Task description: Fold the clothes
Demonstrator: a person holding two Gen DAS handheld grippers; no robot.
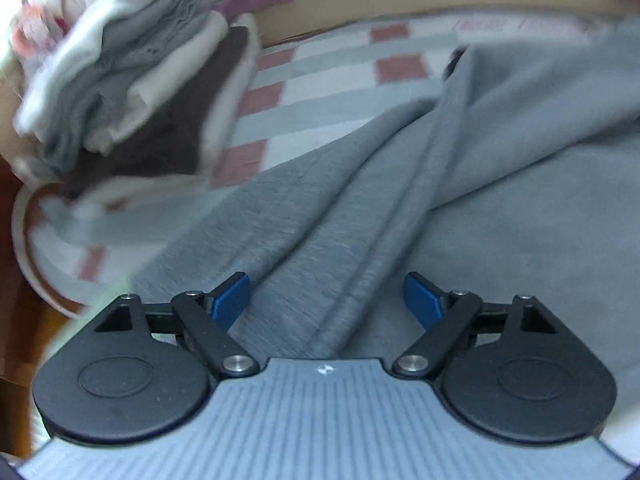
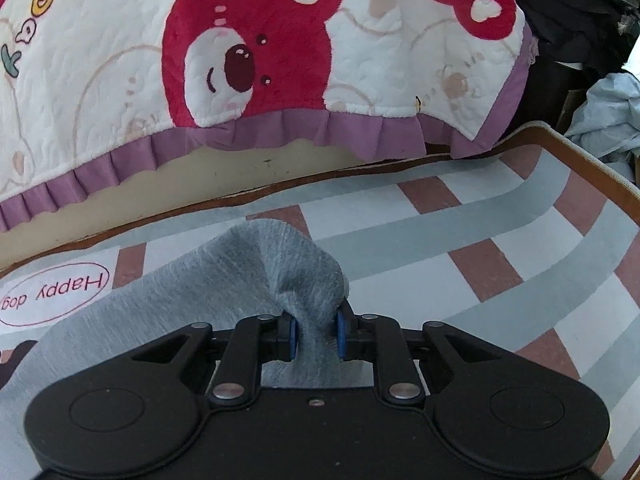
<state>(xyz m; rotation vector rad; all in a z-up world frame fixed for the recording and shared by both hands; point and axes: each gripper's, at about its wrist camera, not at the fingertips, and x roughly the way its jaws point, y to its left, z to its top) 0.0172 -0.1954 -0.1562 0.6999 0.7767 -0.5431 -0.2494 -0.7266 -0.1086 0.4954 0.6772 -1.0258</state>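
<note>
Right tongs (image 2: 316, 338) pinch grey garment (image 2: 280, 264); left tongs (image 1: 326, 300) gape above it.

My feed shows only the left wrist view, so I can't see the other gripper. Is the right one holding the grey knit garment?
Observer: Yes. The right gripper is shut on a bunched fold of the grey knit garment, its blue pads pressing from both sides.
Operator: What lies beyond it?
Observer: A white plush blanket with a red bear print and purple frill hangs over the edge just past the grey, white and brick-red checked rug.
Operator: Any marking on that rug?
Observer: An oval label reading "Happy dog" sits left of the garment, upside down in that view.
</note>
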